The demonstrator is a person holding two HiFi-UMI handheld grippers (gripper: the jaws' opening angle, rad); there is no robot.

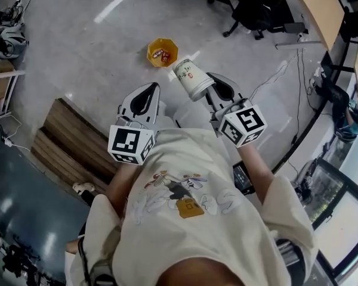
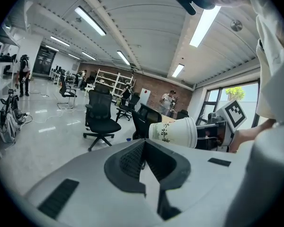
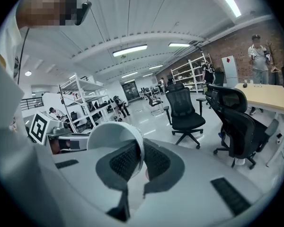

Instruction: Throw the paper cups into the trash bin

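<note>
Right gripper pinches the paper cup at its rim. My left gripper is closed and empty. Yellow trash bin sits on the floor just beyond the cup.

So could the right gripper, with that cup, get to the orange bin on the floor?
Probably yes. The orange bin stands open on bare floor ahead of the right gripper and its paper cup, nothing between; being low, it may need a stoop.
</note>
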